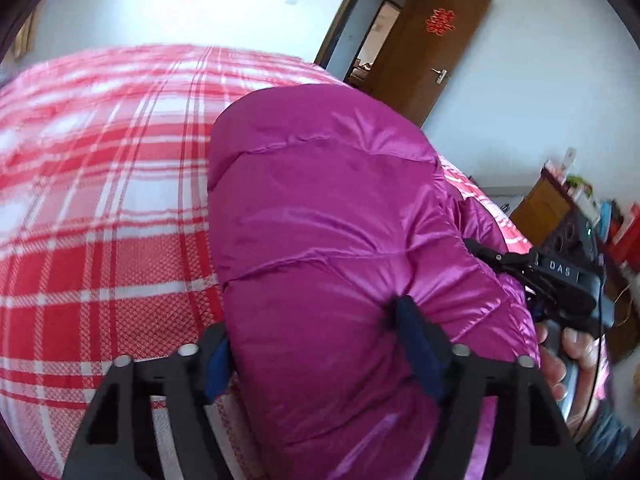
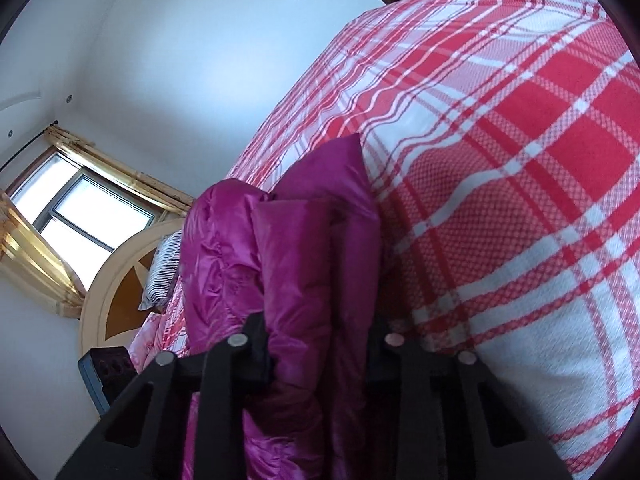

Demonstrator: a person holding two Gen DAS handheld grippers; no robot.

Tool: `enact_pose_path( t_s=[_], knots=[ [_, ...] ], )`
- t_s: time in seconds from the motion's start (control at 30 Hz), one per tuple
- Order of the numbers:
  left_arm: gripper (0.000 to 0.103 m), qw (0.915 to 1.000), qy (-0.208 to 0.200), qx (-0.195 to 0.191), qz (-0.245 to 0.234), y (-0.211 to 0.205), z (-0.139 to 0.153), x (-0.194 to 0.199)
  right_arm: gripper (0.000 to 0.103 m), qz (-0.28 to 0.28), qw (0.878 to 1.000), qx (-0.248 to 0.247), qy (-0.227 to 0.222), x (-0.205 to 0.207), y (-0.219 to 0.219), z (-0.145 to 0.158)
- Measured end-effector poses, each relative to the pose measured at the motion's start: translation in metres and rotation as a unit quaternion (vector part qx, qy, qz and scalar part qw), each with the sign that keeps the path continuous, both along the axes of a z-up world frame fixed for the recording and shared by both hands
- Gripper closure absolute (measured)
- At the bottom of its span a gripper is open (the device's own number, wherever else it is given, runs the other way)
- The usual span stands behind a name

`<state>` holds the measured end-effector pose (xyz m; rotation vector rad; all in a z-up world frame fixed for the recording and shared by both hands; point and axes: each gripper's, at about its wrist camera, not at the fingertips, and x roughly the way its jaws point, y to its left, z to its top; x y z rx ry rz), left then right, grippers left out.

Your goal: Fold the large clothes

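A shiny magenta puffer jacket (image 1: pixel 328 232) lies bunched over a bed with a red and white plaid cover (image 1: pixel 100 200). My left gripper (image 1: pixel 316 336) is shut on a thick fold of the jacket, which bulges up between its fingers. My right gripper (image 2: pixel 320 344) is shut on another padded fold of the jacket (image 2: pixel 296 264), held up beside the plaid cover (image 2: pixel 500 200). The right gripper also shows in the left wrist view (image 1: pixel 560 280), with the hand holding it, at the jacket's right edge.
A brown wooden door (image 1: pixel 424 48) stands open behind the bed. A cluttered wooden cabinet (image 1: pixel 580 208) stands at the right. In the right wrist view there is a window with gold curtains (image 2: pixel 80 216), a round headboard (image 2: pixel 120 280) and a striped pillow (image 2: pixel 164 272).
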<state>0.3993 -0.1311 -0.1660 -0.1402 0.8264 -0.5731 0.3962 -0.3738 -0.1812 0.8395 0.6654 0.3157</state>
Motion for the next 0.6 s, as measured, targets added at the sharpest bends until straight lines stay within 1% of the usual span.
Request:
enact_pose_path(
  t_s=[0.03, 0.1, 0.13, 0.2, 0.33, 0.4, 0.47, 0.6],
  knots=[
    [0.037, 0.9999, -0.008, 0.012, 0.002, -0.003, 0.003, -0.004, 0.075, 0.001, 1.0, -0.002, 0.0, 0.0, 0.001, 0.0],
    [0.047, 0.9995, -0.015, 0.025, 0.007, -0.007, 0.01, -0.011, 0.078, 0.0, 1.0, -0.008, -0.003, -0.002, 0.003, 0.002],
    [0.049, 0.9991, -0.02, 0.036, 0.01, -0.01, 0.015, -0.016, 0.079, -0.002, 1.0, -0.012, -0.004, -0.003, 0.004, 0.003],
    [0.055, 0.9983, -0.027, 0.051, 0.01, -0.01, 0.022, -0.026, 0.081, -0.006, 0.999, -0.035, -0.013, -0.008, 0.012, 0.01],
    [0.059, 0.9968, -0.037, 0.071, 0.007, -0.012, 0.03, -0.04, 0.082, -0.008, 0.997, -0.07, -0.02, -0.021, 0.025, 0.018],
    [0.061, 0.9964, -0.045, 0.072, 0.006, -0.012, 0.034, -0.047, 0.082, -0.01, 0.997, -0.078, -0.022, -0.028, 0.029, 0.019],
    [0.062, 0.9956, -0.053, 0.078, 0.005, -0.011, 0.037, -0.055, 0.082, -0.015, 0.996, -0.084, -0.022, -0.033, 0.032, 0.021],
    [0.065, 0.9955, -0.055, 0.077, 0.003, -0.006, 0.042, -0.065, 0.083, -0.019, 0.996, -0.089, -0.022, -0.045, 0.036, 0.022]
  ],
)
